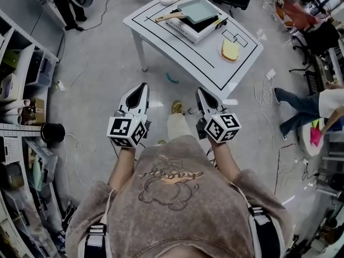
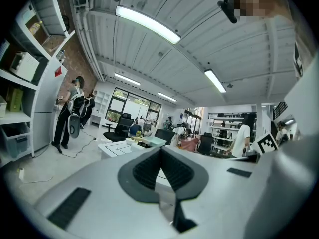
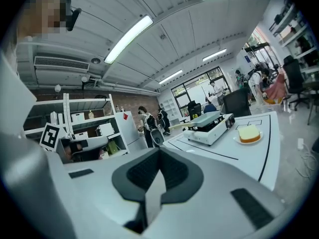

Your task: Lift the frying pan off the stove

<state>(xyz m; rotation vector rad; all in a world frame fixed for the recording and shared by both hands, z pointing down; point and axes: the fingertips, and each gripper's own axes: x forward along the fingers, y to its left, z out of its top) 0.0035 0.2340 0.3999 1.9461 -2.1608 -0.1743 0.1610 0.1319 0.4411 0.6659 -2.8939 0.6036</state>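
1. The frying pan (image 1: 198,9) is a pale, square one. It sits flat on the stove (image 1: 210,28), towards the far side of the bench (image 1: 177,55).
2. Its long axis runs across my head view. The wooden handle (image 1: 169,16) sticks out past the stove's left side and points towards the bench's left corner, with the pan body on the right.
3. In my right gripper view the frying pan (image 3: 207,117) shows side-on atop the stove (image 3: 212,129), the handle reaching left.
4. A slice of bread (image 1: 230,49) lies on a small plate by the bench's right edge, apart from the stove.
5. My left tongs (image 1: 141,90) and right tongs (image 1: 203,94) are level with each other, side by side in front of my chest. They are over the floor, well short of the bench's near corner, tips aimed at the bench.
6. The left tongs (image 2: 160,152) are pressed together with nothing between them.
7. The right tongs (image 3: 159,153) are likewise closed and empty.
8. Neither touches the pan.
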